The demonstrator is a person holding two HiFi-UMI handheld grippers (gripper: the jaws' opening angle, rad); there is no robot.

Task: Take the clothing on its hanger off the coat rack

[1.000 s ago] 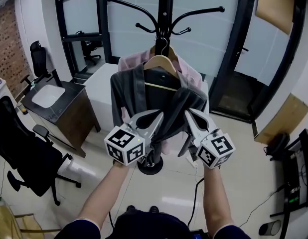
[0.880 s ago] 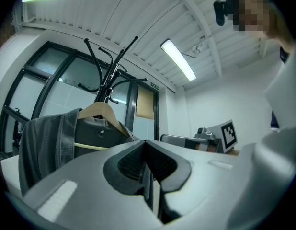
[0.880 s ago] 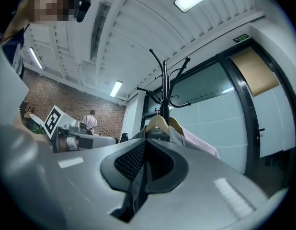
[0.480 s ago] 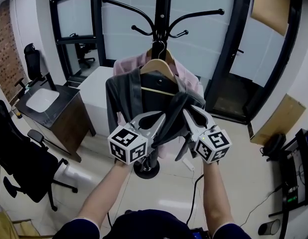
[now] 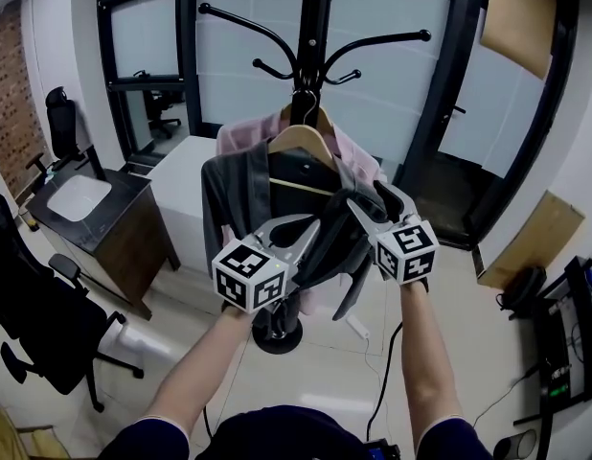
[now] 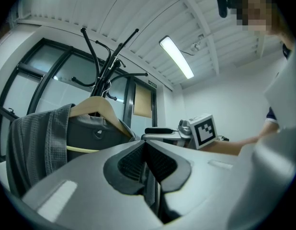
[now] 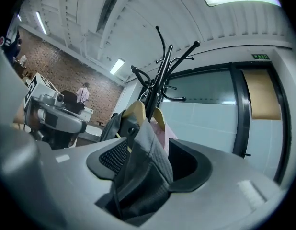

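Note:
A grey garment point(image 5: 234, 185) hangs on a wooden hanger point(image 5: 301, 134) hooked on the black coat rack point(image 5: 310, 27), with a pink garment point(image 5: 358, 156) behind it. My left gripper point(image 5: 310, 224) is shut on a thin fold of the grey cloth at its lower front. In the left gripper view its pads point(image 6: 133, 159) meet around that sliver. My right gripper point(image 5: 371, 197) sits higher, by the hanger's right shoulder. Its jaws are opening, and a loose bunch of grey fabric point(image 7: 148, 166) lies between the separated pads point(image 7: 113, 156).
The rack's round base point(image 5: 277, 335) stands on a tiled floor. A dark desk point(image 5: 95, 204) and a black office chair point(image 5: 37, 324) are at left, with a white cabinet point(image 5: 186, 175) behind the rack. Black-framed glass doors point(image 5: 468, 103) and leaning cardboard point(image 5: 535, 247) are at right.
My right gripper has risen toward the hanger's right shoulder and its jaws have spread apart around the grey fabric. The left gripper stays shut on the cloth, hardly moved.

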